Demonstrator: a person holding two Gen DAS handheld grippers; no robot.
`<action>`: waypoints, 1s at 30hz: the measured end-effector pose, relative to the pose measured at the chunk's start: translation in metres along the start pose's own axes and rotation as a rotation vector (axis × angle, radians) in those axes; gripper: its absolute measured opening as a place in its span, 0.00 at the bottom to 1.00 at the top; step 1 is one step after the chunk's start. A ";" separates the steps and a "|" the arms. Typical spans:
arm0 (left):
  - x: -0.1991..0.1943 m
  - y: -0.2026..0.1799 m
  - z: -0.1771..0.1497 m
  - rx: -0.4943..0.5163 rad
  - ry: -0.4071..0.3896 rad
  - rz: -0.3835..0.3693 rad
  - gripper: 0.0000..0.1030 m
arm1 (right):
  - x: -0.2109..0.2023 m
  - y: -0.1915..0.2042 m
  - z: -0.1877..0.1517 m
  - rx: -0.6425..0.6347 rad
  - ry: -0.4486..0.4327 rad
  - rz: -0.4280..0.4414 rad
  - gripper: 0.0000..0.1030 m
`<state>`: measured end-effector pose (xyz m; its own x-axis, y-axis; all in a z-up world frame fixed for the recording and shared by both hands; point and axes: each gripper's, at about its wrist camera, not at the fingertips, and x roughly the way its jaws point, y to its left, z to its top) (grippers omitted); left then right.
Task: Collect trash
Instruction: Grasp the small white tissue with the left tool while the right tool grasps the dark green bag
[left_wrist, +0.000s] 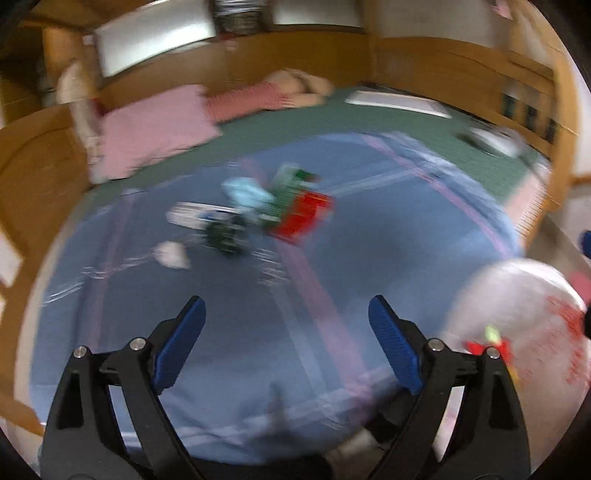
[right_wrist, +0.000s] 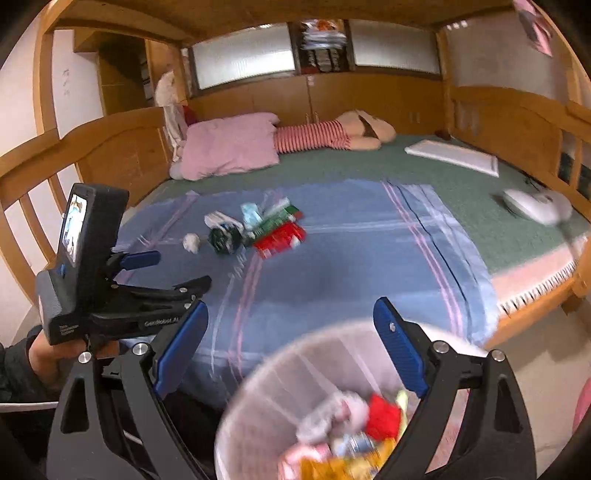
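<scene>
the left gripper (left_wrist: 286, 314) hangs over the blue plaid blanket (left_wrist: 369, 258) with its blue-padded jaws spread wide and nothing between them. the remaining trash pile (left_wrist: 258, 210) lies straight ahead of it and slightly to its left, well apart from the fingertips: a red flat packet (left_wrist: 306, 216), a green printed wrapper (left_wrist: 286, 192), a pale blue crumpled wrapper (left_wrist: 245, 192), a white long box (left_wrist: 195, 218), a dark round wrapper (left_wrist: 225, 234) and, nearest on the left, a small white crumpled paper ball (left_wrist: 171, 254). the pile's long axis runs across the gripper's line of reach, roughly left to right.

the right gripper (right_wrist: 291, 317) is also spread open and empty, poised directly above the white mesh wastebasket (right_wrist: 266, 380), which already holds red, yellow and whitish scraps (right_wrist: 369, 417). seen from the right wrist, the left gripper (right_wrist: 173, 273) sits ahead and to the left, closer to the pile (right_wrist: 255, 229), so it looks the likelier one to fetch the next piece.
</scene>
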<state>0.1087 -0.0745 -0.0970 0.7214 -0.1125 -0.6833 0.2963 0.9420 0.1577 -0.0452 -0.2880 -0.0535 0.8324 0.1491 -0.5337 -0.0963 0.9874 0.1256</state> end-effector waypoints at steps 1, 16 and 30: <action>0.009 0.016 0.005 -0.037 0.004 0.030 0.88 | 0.011 0.007 0.007 -0.018 -0.011 -0.009 0.87; 0.173 0.188 0.024 -0.541 0.218 0.042 0.84 | 0.207 0.059 0.067 -0.045 0.216 0.059 0.87; 0.209 0.202 0.018 -0.461 0.229 0.111 0.23 | 0.333 0.117 0.067 -0.296 0.283 0.241 0.86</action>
<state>0.3307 0.0870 -0.1946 0.5625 0.0194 -0.8265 -0.1173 0.9915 -0.0566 0.2576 -0.1259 -0.1607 0.5896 0.3439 -0.7308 -0.4541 0.8894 0.0521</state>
